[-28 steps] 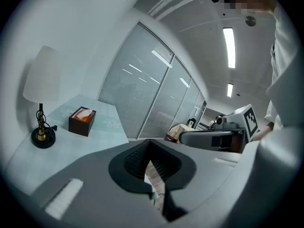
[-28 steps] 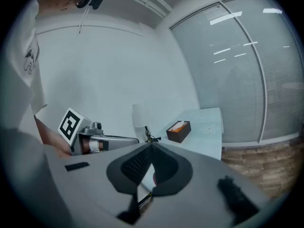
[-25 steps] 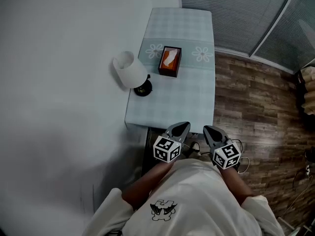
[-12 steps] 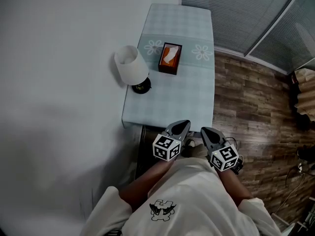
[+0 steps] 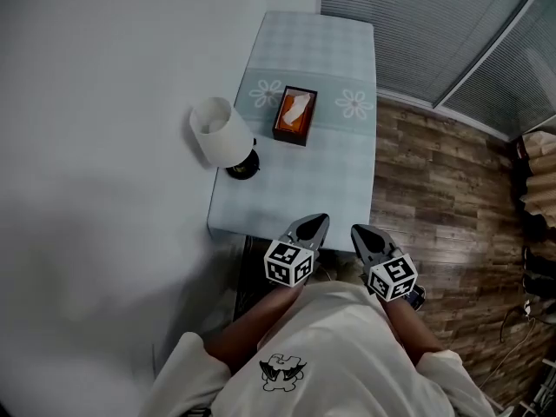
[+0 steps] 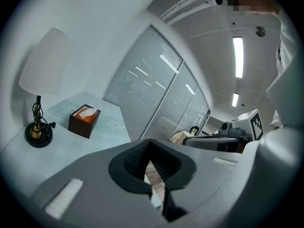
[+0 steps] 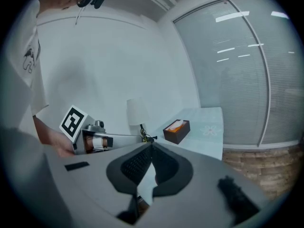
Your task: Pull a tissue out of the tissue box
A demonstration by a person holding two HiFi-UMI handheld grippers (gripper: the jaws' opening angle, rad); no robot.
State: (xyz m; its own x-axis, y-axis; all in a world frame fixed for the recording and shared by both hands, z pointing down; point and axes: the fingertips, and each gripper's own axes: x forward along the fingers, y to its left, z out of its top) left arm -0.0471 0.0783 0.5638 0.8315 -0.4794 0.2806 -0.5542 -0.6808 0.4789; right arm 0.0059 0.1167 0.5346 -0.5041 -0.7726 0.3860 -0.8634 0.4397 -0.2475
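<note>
A dark brown tissue box (image 5: 294,115) with an orange top and a white tissue poking out stands on the far half of a pale checked table (image 5: 334,168). It also shows in the left gripper view as the tissue box (image 6: 84,120) and in the right gripper view as the tissue box (image 7: 176,130). My left gripper (image 5: 320,221) and right gripper (image 5: 357,230) are held side by side at the table's near edge, well short of the box. Both have their jaws shut with nothing between them.
A white-shaded lamp (image 5: 219,135) on a dark base stands at the table's left edge, beside the box. A white wall runs along the left. Wood floor (image 5: 443,189) lies to the right, with blinds (image 5: 417,24) behind the table.
Both grippers have moved a little forward and down toward the table's near edge. The table and box now sit slightly nearer in the head view. The jaws stayed shut.
</note>
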